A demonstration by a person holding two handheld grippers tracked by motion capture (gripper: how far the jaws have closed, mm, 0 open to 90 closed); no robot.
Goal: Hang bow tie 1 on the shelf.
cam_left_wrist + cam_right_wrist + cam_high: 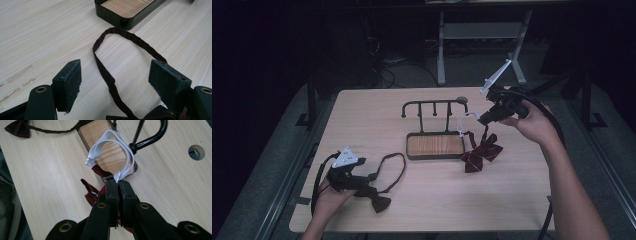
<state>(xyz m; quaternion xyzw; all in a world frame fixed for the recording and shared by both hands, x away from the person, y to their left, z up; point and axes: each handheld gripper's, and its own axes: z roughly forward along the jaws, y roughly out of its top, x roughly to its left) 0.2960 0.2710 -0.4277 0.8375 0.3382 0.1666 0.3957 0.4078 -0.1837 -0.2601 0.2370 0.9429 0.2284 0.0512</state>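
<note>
The red bow tie (482, 152) hangs partly lifted just right of the rack's tray, its white elastic loop (110, 147) raised by the right gripper (118, 183), whose fingers are pressed together on the knotted end of that loop. The loop sits close beside the knobbed tip of the nearest hook (152, 136) of the black metal rack (434, 107) but is not over it, so the hanging looks about halfway: the tie is picked up, and slipping the band onto a hook is left. The fabric is a glossy dark red with pale stripes, bunched in soft folds; the band is thin, flat and stretchy. The rack is slim tubing with curled hooks over a wood-grain tray (435, 145) rimmed in dark metal. Nearer the person, a second bow tie (379, 202) — dark brown, with a matt strap (107, 72) curved in a long loop — lies flat on the pale worktop (512, 200). The left gripper (115, 82) rests over it, fingers spread to either side of the strap, pinching nothing.
</note>
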